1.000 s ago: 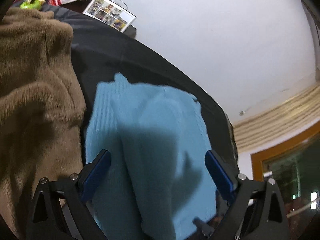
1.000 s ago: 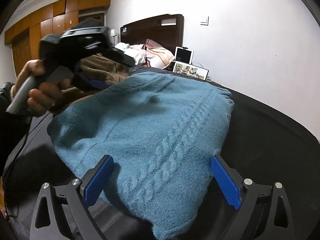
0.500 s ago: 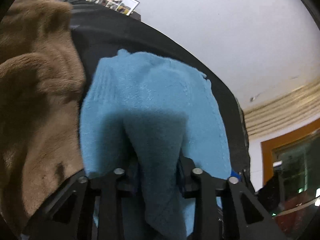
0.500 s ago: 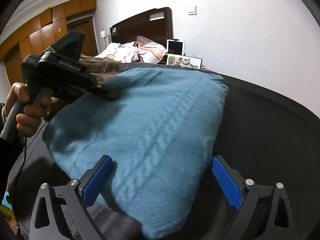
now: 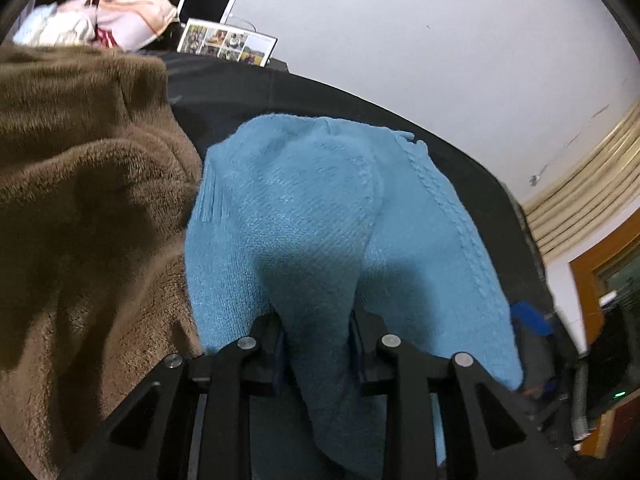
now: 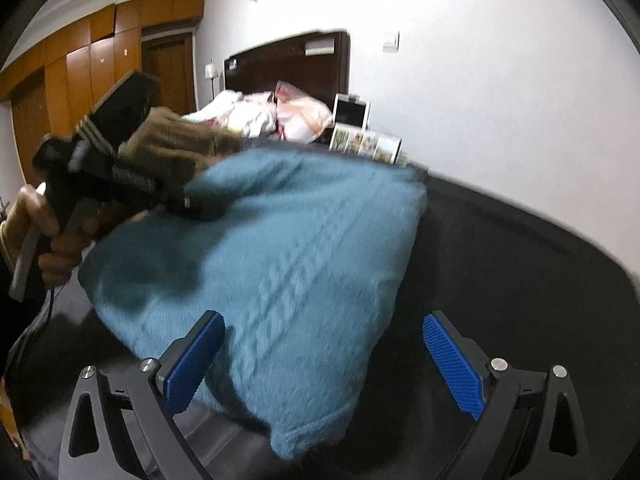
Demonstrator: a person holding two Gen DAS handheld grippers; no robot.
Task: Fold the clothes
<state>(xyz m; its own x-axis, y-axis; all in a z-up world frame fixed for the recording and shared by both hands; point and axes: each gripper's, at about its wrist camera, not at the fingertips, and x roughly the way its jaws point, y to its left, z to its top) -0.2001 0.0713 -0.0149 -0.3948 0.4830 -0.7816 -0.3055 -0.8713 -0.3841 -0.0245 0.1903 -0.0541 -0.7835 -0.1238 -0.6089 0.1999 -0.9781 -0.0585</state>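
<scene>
A blue knit sweater [image 5: 320,200] lies folded on a black surface [image 6: 500,280]. My left gripper [image 5: 318,344] pinches a raised fold of it between its jaws, which are opening slightly while the pads still press the knit. In the right wrist view a hand [image 6: 36,232] holds the left gripper [image 6: 204,208] at the sweater's [image 6: 300,248] far left side. My right gripper [image 6: 324,352] stands open above the sweater's near corner, its blue pads [image 6: 452,364] apart and touching nothing.
A brown fleece garment [image 5: 80,200] is heaped against the sweater's left side. Behind it are bedding [image 6: 256,114], a dark headboard [image 6: 288,60], a tablet [image 5: 208,2] and a photo frame [image 5: 226,46]. A white wall runs along the right.
My left gripper went from wide open over the sweater to clamped on a raised fold, and shifted and rolled with it. The right gripper stayed open in place.
</scene>
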